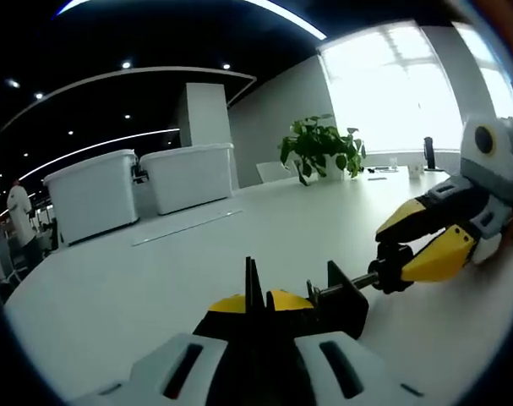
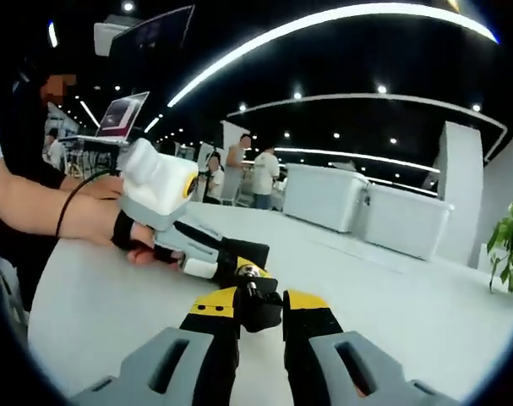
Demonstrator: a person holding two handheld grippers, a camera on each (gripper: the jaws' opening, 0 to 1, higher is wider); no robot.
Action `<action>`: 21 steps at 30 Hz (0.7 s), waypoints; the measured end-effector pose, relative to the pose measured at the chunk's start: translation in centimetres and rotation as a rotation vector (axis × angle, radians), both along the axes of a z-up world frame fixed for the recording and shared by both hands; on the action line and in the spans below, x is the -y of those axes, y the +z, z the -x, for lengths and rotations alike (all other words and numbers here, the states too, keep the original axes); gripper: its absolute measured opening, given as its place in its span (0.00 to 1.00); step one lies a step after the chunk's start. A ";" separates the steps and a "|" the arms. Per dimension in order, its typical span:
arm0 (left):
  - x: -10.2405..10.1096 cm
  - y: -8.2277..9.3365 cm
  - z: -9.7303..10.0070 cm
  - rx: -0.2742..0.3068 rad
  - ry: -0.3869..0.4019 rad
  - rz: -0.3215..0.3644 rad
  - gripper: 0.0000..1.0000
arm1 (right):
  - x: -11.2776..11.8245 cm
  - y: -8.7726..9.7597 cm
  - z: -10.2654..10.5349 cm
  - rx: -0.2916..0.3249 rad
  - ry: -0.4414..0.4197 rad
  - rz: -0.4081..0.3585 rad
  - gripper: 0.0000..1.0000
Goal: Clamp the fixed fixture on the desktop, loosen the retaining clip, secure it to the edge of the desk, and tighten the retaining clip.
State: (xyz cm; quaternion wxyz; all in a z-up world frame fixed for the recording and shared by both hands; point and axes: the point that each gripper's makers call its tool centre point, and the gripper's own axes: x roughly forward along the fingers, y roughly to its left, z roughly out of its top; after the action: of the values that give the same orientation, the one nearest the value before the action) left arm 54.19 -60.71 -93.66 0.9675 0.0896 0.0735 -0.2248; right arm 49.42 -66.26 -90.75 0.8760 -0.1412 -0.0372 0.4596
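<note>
A black clamp fixture point(image 1: 342, 298) sits low over the white desk point(image 1: 138, 288), and my left gripper point(image 1: 256, 298) is shut on its body. Its screw rod point(image 1: 362, 282) runs to the right into a black knob point(image 1: 393, 267). My right gripper point(image 1: 400, 252) comes in from the right, its yellow fingers closed around that knob. In the right gripper view the right gripper point(image 2: 260, 306) is shut on the knob point(image 2: 261, 315). Just beyond it the screw's shiny end point(image 2: 249, 272) meets the left gripper point(image 2: 207, 247), which a person's hand point(image 2: 91, 222) holds.
Two white storage bins point(image 1: 95, 193) point(image 1: 190, 173) stand at the desk's far side, with a potted plant point(image 1: 319, 148) near the window. A laptop point(image 2: 121, 115) and several standing people point(image 2: 263, 178) are in the background. The white desktop point(image 2: 425, 313) stretches wide around the clamp.
</note>
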 end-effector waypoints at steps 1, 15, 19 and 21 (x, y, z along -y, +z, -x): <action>0.0 0.0 0.0 0.001 0.001 -0.001 0.07 | 0.0 0.0 0.1 0.026 -0.003 0.018 0.19; -0.1 0.0 -0.1 0.002 0.006 -0.005 0.07 | -0.6 0.0 0.6 0.263 -0.018 0.181 0.19; -0.1 0.0 -0.2 0.001 0.005 -0.003 0.07 | -0.7 0.0 0.8 0.342 -0.027 0.241 0.19; -0.1 0.0 -0.2 0.001 0.006 -0.003 0.07 | -0.8 0.0 0.9 0.396 -0.033 0.282 0.19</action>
State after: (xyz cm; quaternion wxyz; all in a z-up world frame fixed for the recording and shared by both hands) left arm 54.37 -60.58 -93.65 0.9681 0.0909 0.0738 -0.2216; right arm 48.55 -65.44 -90.73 0.8308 -0.3500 -0.1416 0.4090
